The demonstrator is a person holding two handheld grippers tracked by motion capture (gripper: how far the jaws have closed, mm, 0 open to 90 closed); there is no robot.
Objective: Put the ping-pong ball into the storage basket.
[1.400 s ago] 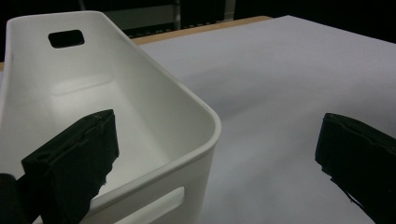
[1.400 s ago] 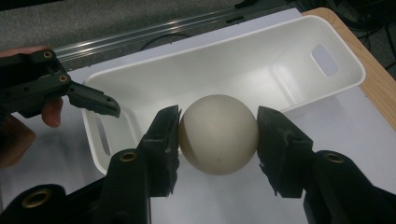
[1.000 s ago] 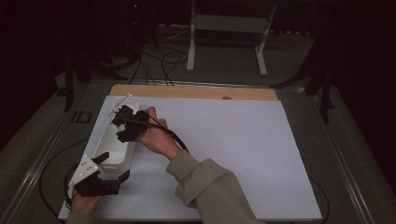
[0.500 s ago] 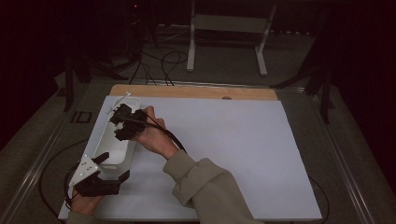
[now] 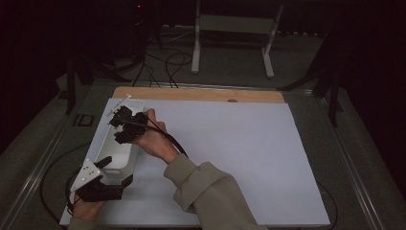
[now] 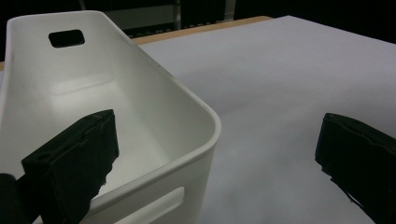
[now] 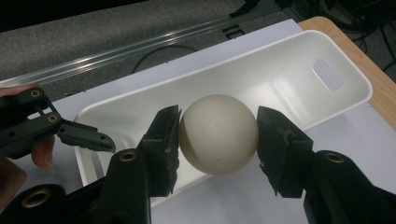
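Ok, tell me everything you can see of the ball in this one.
The ball is a plain off-white sphere with a smooth matte surface, bearing one tiny dark speck low down. The right gripper clamps it between its two black jaws, one pad on each side. It hangs over the white bin, near the bin's long rim, apart from the bin's floor.

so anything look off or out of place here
Nothing stands out. The white bin sits flat on the white sheet, empty and undamaged. The right gripper holds a pale ball over the bin's rim; the left gripper is open astride the bin's near corner. No spills or damage.
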